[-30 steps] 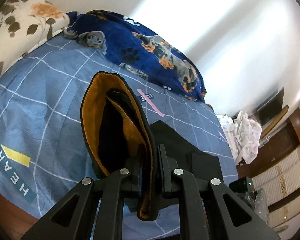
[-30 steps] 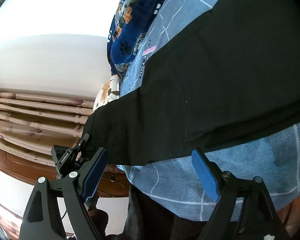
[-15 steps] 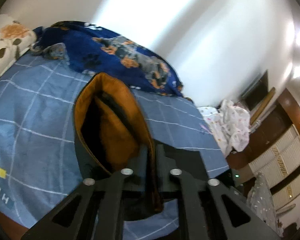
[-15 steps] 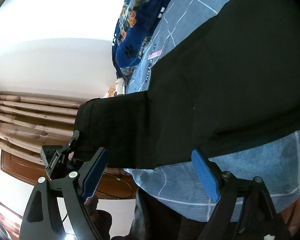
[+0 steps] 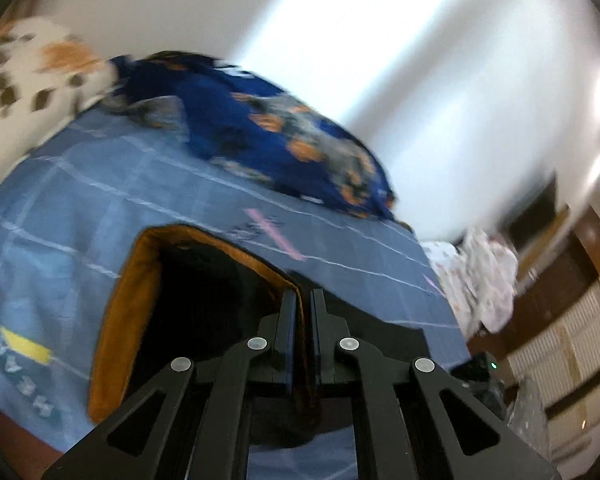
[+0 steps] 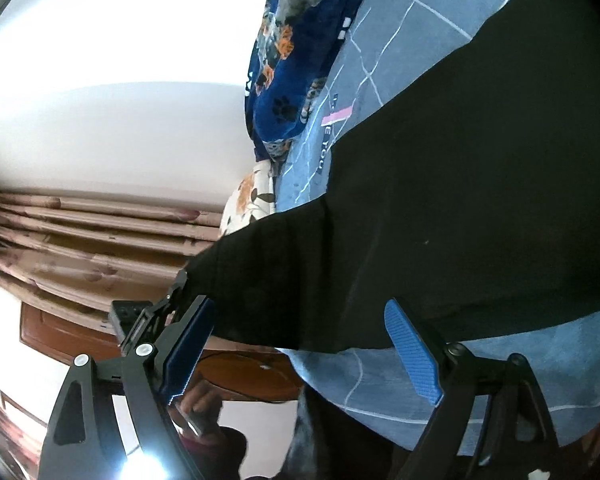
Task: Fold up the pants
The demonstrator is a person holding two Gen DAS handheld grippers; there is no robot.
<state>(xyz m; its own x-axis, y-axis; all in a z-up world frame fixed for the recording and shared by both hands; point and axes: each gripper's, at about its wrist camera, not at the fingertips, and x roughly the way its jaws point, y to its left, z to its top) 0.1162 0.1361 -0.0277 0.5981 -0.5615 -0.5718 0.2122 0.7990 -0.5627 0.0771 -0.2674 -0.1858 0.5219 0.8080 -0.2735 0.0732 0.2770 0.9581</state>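
The pants (image 6: 460, 200) are black with an orange lining (image 5: 120, 320) and lie across the blue checked bed sheet (image 6: 540, 360). My left gripper (image 5: 304, 296) is shut on the rim of one end of the pants, and the fabric hangs open to its left. In the right wrist view that end is held up off the bed's edge by the left gripper (image 6: 180, 280). My right gripper (image 6: 300, 312) stands open just in front of the pants' near edge, nothing between its blue pads (image 6: 412, 356).
A dark blue blanket with dog prints (image 5: 260, 132) and a floral pillow (image 5: 32, 80) lie at the far side of the bed. A white cloth heap (image 5: 484, 276) and wooden cabinets (image 5: 560, 340) stand on the right. Curtains (image 6: 80, 240) hang beyond the bed. A person's hand (image 6: 204, 404) shows below.
My left gripper has lifted the pants' end up and away from the bed's edge, and the fabric now spreads wider beside it. The right gripper has stayed open in place.
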